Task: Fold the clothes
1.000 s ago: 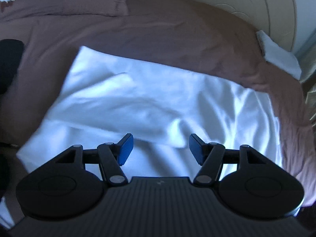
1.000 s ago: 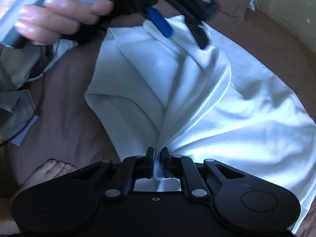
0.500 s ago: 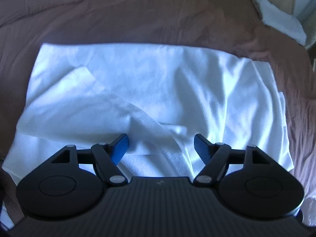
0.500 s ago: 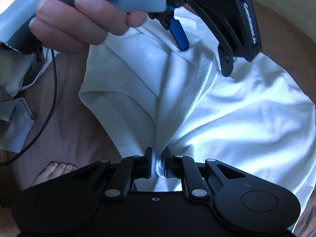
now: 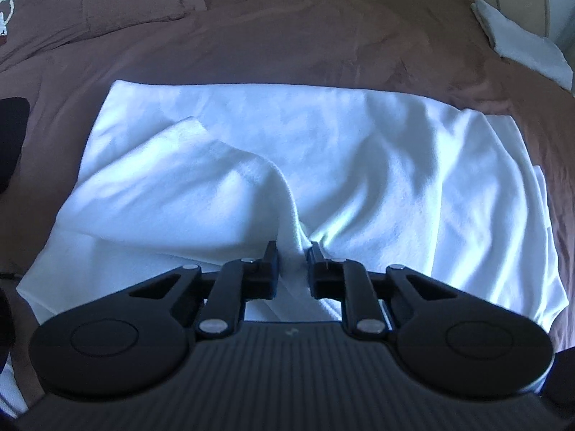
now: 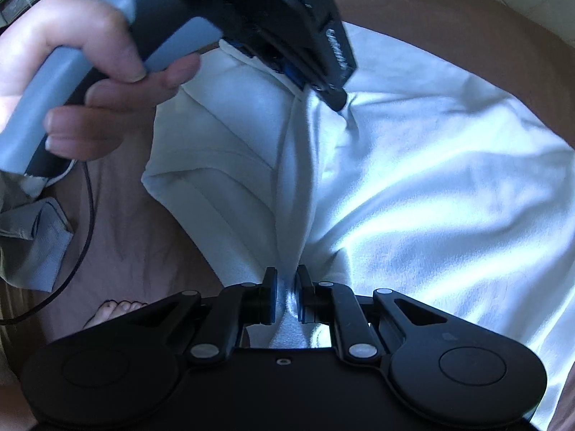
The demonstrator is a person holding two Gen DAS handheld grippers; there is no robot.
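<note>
Change since half a second ago: the left gripper [image 5: 291,264], then spread wide above the cloth, has now closed its jaws on a raised ridge of the white soft-knit garment [image 5: 323,165]; a pinch of fabric stands between the two black fingers. The right gripper [image 6: 285,300] is as it was a second ago, jaws nearly together with a thin fold of the same garment caught between the pads.

In the right wrist view, the hand [image 6: 90,82] carrying the left gripper has dropped closer to the cloth, meeting it farther along the same raised crease.

Position: the garment lies spread across the brown bedspread [image 5: 323,46], wrinkled, its far edge running roughly parallel to the head of the bed. One side panel with a hemmed edge is already turned in over the body of the garment. A small folded white cloth [image 5: 521,46] sits near the bed's far right corner, well apart.

Judgement: both claws now hold one crease line, so a lift-and-carry of that side looks ready. Risk: the thin pinch could slip from the right pads.
</note>
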